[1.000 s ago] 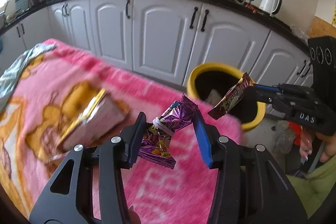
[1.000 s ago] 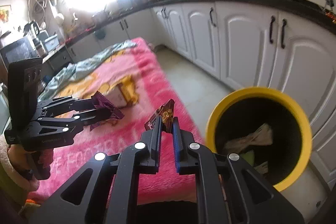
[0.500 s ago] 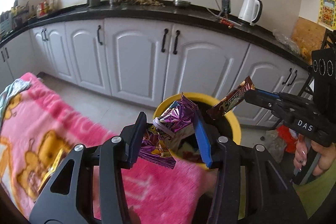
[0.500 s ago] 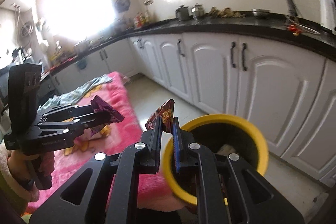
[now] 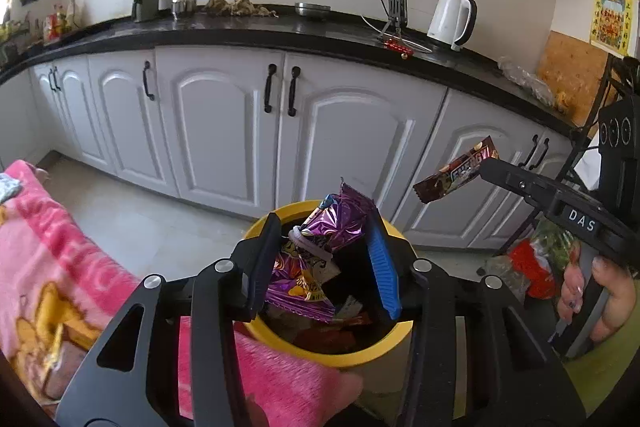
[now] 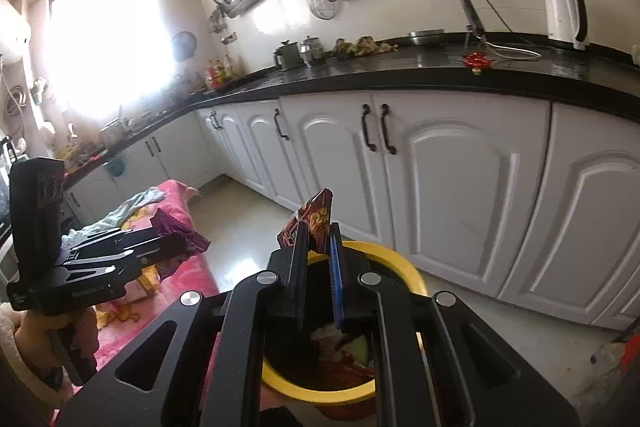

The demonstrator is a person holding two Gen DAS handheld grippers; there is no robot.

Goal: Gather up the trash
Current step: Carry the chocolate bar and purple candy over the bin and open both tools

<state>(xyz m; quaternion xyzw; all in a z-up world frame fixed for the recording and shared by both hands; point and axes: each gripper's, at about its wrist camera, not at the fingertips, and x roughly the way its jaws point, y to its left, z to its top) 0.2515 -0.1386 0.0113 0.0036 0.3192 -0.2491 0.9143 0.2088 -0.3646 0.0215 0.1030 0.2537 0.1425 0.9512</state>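
My left black two-finger gripper (image 5: 324, 259) is pointing forward and slightly downward, its fingers standing moderately apart; the blue ribbed pad (image 5: 382, 267) is lining the inner face of one finger. These fingers are pressing against whatever is between them, so the grip is closing on a load. My right black two-finger gripper (image 6: 318, 267) is reaching forward at a similar height, its fingers drawn nearly together and pinching a thin load at the tips. My bare right hand (image 5: 604, 297) is wrapping the right gripper's handle, painted nails showing. My left hand (image 6: 44, 323) is gripping the other handle.
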